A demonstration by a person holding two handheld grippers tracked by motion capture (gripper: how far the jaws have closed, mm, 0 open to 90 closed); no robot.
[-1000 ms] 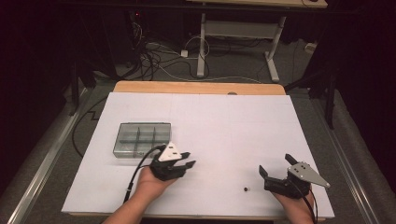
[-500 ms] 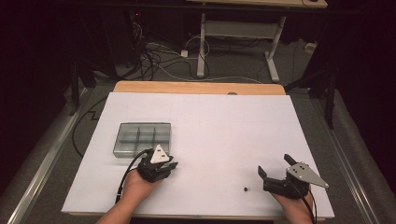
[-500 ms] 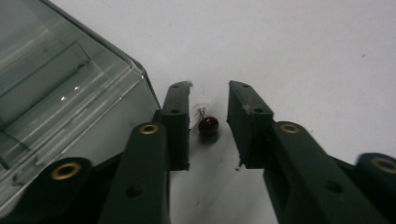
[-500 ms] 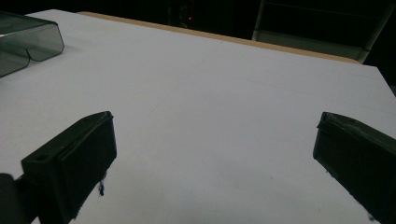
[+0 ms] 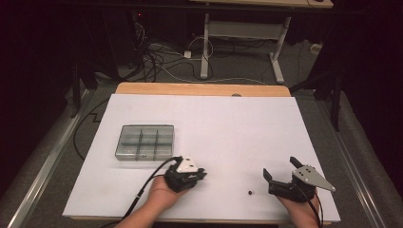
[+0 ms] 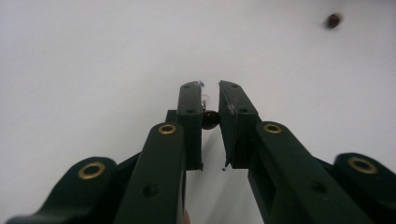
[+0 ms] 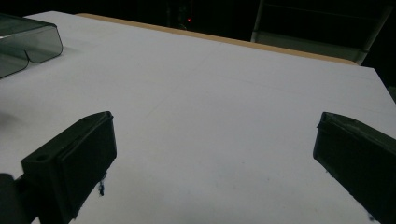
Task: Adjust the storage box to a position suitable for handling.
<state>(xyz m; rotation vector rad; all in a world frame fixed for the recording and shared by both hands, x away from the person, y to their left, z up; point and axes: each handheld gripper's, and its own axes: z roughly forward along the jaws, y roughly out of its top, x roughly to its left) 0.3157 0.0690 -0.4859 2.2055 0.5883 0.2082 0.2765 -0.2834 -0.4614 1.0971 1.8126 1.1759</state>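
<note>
The left gripper (image 6: 210, 100) has its jaws pinching a small dark bead (image 6: 210, 119) just above the white surface (image 5: 228, 128), so pickup looks done. Carrying it to the divided clear box (image 5: 145, 142) remains, as does a second bead (image 5: 250, 193) lying loose near the right gripper (image 5: 281, 174), whose jaws stand spread and empty.

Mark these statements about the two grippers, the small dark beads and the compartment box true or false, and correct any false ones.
1. The left gripper pinches a small dark bead between its jaws. True.
2. The right gripper is shut on a bead. False: its jaws stand wide apart with nothing between them.
3. A second bead lies loose on the white table between the two grippers. True.
4. The clear compartment box sits at the table's right edge. False: it lies on the left side, beyond the left gripper.
</note>
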